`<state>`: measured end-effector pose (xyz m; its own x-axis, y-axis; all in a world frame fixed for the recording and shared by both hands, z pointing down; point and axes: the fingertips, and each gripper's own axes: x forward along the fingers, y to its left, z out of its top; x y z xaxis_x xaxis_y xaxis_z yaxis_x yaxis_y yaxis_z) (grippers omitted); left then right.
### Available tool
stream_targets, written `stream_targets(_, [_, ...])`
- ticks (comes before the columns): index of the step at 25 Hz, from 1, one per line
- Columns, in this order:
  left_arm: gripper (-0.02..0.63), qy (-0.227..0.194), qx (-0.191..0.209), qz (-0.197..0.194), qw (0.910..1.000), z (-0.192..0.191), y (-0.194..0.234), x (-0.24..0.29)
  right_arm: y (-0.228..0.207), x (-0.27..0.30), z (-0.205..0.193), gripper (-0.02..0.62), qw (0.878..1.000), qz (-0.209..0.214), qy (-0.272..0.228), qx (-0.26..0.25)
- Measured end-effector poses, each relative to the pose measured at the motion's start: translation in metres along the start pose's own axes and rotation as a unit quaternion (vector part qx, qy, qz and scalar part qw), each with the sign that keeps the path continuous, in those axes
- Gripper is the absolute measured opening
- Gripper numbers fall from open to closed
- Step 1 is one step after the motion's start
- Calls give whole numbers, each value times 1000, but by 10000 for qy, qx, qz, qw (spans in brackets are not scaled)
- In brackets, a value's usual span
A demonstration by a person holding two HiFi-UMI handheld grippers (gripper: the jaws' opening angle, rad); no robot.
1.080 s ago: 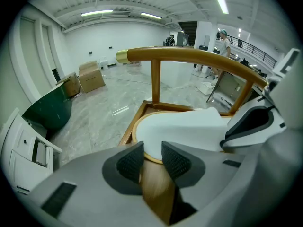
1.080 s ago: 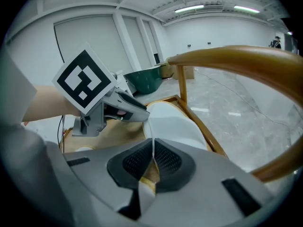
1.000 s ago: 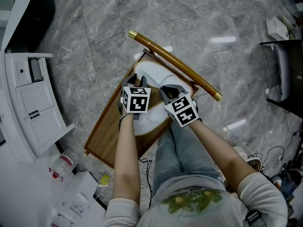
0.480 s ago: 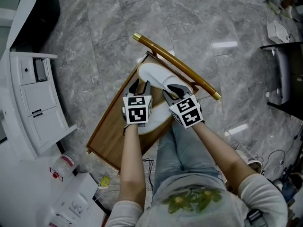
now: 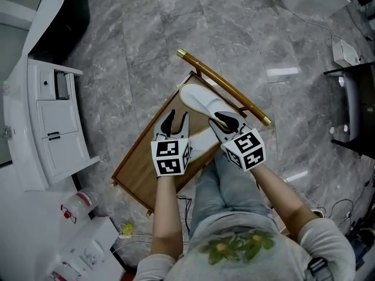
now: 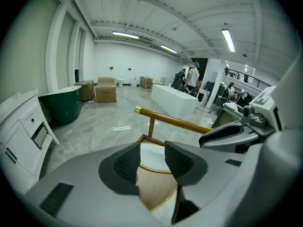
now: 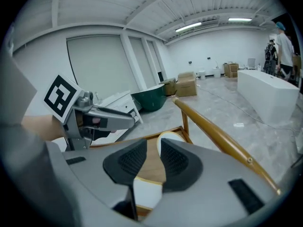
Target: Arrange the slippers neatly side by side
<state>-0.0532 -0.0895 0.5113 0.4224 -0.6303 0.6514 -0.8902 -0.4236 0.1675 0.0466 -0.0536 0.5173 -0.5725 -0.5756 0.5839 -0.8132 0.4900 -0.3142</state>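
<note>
Black ribbed pads (image 6: 127, 163) on my left gripper (image 6: 152, 155) stood well apart. The jaws of my right gripper (image 7: 152, 156) stood a little apart too. Both pairs of jaws had just been opening, and nothing was between them. Through each gap I saw only a bit of white slipper and brown wood, lower down.

What could go wrong from there? I thought an open jaw coming down carelessly could poke a slipper. That would push it crooked, or slide it off the edge of the wooden stand (image 5: 136, 167) onto the grey stone floor (image 5: 135, 51). The golden rail (image 5: 225, 88) ran just past the slippers, so a jaw swung forward could knock it and shake the stand. My two grippers were also near each other, so they could bump.

The white slippers (image 5: 198, 98) lay on the stand, below both pairs of jaws and not touching them. One toe showed just ahead of the jaws, close to the rail. My grippers covered part of the pair in the head view, so I could not tell if the two were lined up evenly.
</note>
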Motion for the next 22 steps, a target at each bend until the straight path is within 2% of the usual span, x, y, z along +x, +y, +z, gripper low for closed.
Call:
stream_targets(7, [167,-242,-71,93,9996,2,-11,-55,23,-29,6,95,9996,205,-65,-163])
stream_targets(15, [167,-117,-301,243,9992,-40,-6,-109,56,-47,-11,95,9977,477,171,-451])
stream_targets(22, [167,-48,-354,318,9989,-59,-9,-132,81,-52,-28,95,9940,731,405,-700])
